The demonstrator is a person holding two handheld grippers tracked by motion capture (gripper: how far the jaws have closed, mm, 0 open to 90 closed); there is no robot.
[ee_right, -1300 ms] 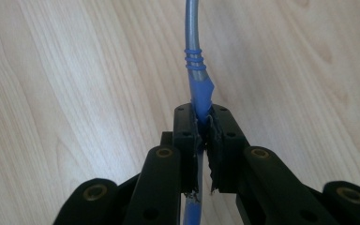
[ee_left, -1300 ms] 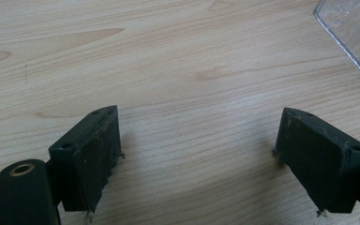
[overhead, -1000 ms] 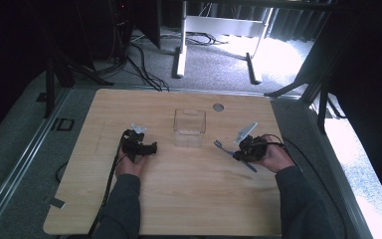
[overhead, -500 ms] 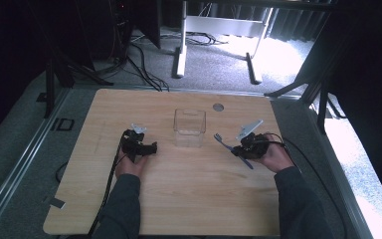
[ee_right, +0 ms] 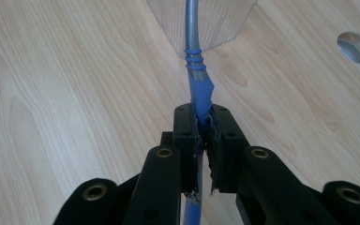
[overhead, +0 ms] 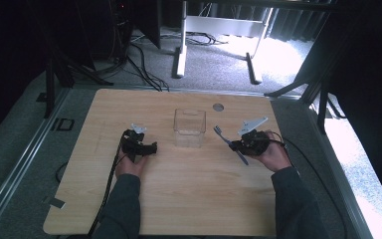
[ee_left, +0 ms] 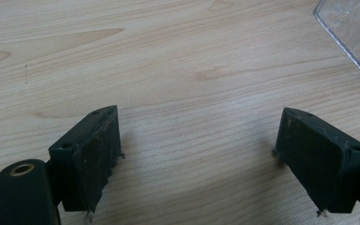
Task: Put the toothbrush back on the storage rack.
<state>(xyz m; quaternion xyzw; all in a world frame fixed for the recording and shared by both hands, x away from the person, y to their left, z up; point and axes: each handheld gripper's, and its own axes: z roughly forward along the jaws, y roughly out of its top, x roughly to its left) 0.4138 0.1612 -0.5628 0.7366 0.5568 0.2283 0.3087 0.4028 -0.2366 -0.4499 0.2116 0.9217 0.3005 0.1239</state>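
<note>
Right tongs [overhead: 235, 145] grip blue toothbrush [overhead: 227, 141] beside clear box [overhead: 189, 127]; left tongs [overhead: 151, 148] on table [overhead: 189, 199].

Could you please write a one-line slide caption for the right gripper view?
Right gripper clamps the blue-and-grey toothbrush by its handle, aimed toward the clear plastic box on the wooden table.

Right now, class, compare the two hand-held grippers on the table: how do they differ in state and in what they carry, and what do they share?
The left hand-held gripper has its jaws wide apart with nothing between them; the right hand-held gripper is shut on a blue toothbrush. In the high view, the left one rests low on the table, left of the clear box; the right one sits right of it. Both are black, two-jawed and held by a hand.
</note>
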